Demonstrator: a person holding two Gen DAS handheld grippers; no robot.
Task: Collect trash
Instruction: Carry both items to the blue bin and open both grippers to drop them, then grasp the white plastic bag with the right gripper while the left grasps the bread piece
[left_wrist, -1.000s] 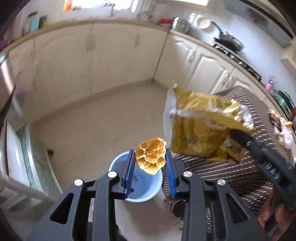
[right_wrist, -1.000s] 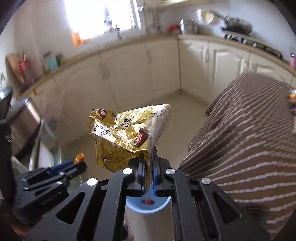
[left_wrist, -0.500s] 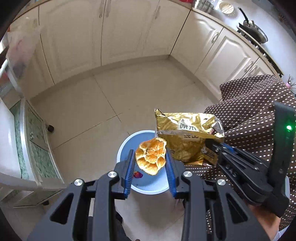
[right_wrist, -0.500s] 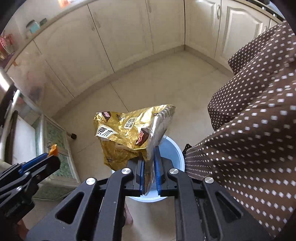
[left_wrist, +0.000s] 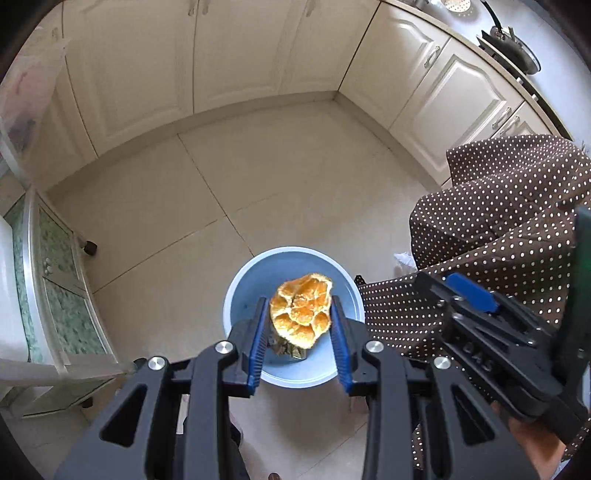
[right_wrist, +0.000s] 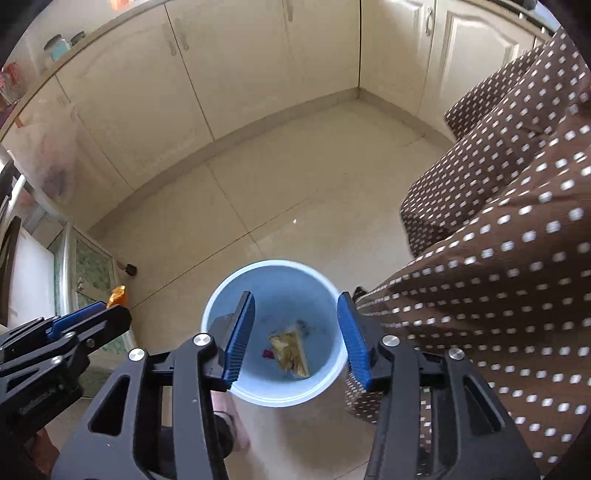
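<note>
A light blue trash bin stands on the tiled floor; it also shows in the right wrist view. My left gripper is shut on an orange peel and holds it above the bin. My right gripper is open and empty, directly above the bin's mouth; it shows at the right of the left wrist view. The gold snack bag lies at the bottom of the bin beside a small red scrap.
A table with a brown polka-dot cloth hangs close on the bin's right, also seen in the right wrist view. Cream cabinets line the far walls. A white wheeled cart stands at the left.
My right gripper opened and the gold snack bag fell into the bin. Both grippers tilted down over the bin; the left still holds the orange peel.
</note>
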